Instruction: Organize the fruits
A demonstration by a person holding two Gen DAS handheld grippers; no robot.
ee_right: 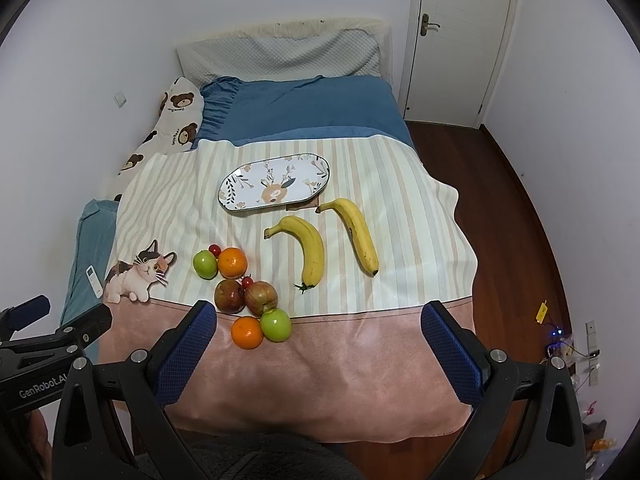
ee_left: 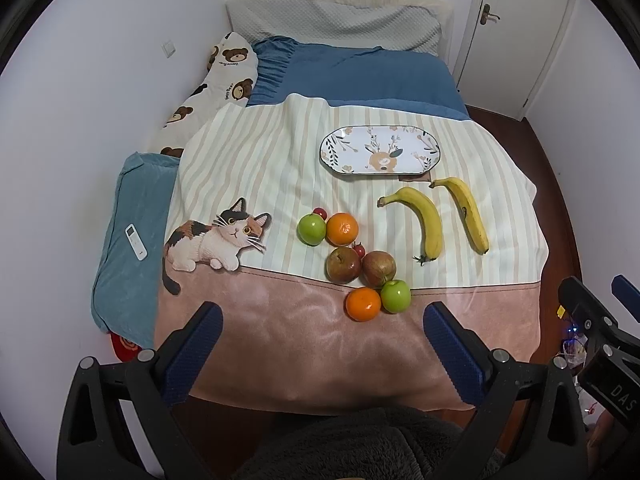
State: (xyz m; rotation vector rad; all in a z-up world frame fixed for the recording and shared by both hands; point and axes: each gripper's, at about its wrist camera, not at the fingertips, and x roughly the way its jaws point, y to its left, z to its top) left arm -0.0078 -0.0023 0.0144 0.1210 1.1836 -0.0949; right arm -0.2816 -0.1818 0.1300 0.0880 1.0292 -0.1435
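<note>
Between the jaws of the left gripper (ee_left: 322,330), which stand wide apart and hold nothing, only the pink border of the bed cover (ee_left: 280,340) shows; the right gripper (ee_right: 318,330) is likewise spread and empty. Just ahead of the left jaws lie an orange (ee_left: 363,304) touching a green apple (ee_left: 395,296). Beyond these sit two red apples (ee_left: 343,265), a second orange (ee_left: 342,229) and a second green apple (ee_left: 311,229), with small red fruits between. Farther ahead and to the right lie two bananas (ee_left: 430,224), apart from each other. Farthest out rests the empty oval plate (ee_left: 428,142). Round fruits are probably firm and prone to rolling; grip across the widest part. Bananas bruise easily; grip mid-length, lightly.
</note>
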